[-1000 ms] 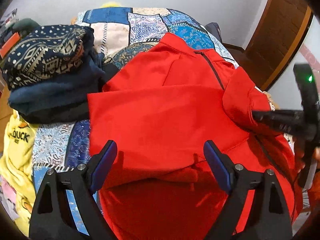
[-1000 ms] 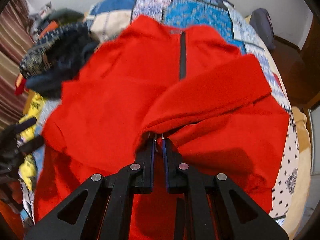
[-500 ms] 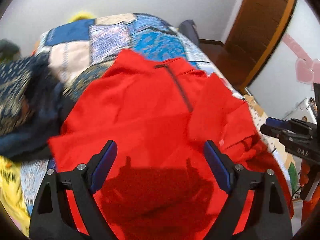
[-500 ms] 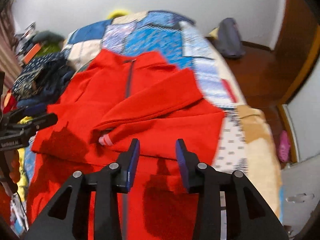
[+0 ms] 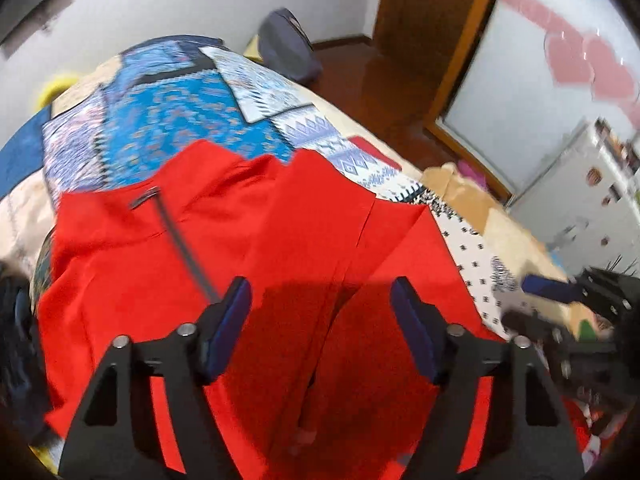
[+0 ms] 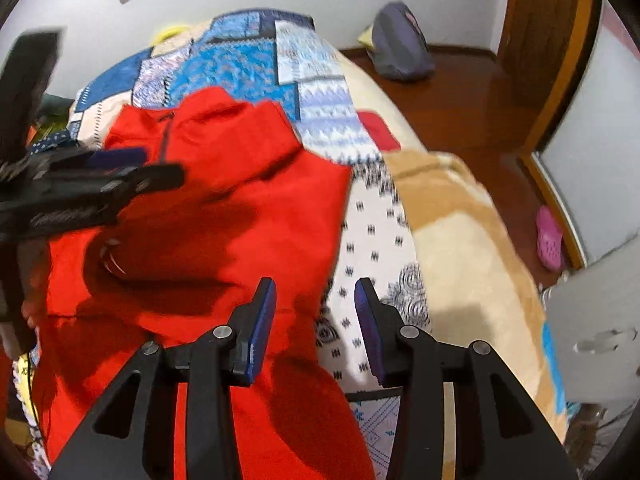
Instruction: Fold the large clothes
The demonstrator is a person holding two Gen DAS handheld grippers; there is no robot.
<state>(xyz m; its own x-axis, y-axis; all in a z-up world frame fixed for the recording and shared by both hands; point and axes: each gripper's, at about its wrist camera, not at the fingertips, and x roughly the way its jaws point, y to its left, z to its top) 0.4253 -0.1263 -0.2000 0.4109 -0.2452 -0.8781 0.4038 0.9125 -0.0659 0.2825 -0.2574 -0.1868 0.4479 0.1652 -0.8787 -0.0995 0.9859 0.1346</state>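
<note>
A red zip-up jacket (image 5: pixel 280 220) lies spread on the bed, its dark zip (image 5: pixel 188 248) running down from the collar. In the right wrist view the jacket (image 6: pixel 240 200) has one sleeve folded across its front, cuff (image 6: pixel 110 258) at the left. My left gripper (image 5: pixel 320 308) hovers over the jacket's middle, jaws closing, nothing between them. My right gripper (image 6: pixel 316 308) hangs above the jacket's right edge, jaws opening and empty. Each gripper shows in the other's view: right gripper (image 5: pixel 560 292), left gripper (image 6: pixel 100 184).
A blue patchwork bedcover (image 5: pixel 180 112) lies under the jacket, with a beige blanket (image 6: pixel 460 240) at the bed's right side. A grey backpack (image 6: pixel 400 48) and a pink shoe (image 6: pixel 550 240) sit on the wooden floor. A brown door (image 5: pixel 432 40) and a white cabinet (image 5: pixel 580 184) stand to the right.
The right gripper let go of the sleeve, which now lies across the jacket's front, and opened. Both grippers swung to the right over the jacket. The left jaws have narrowed.
</note>
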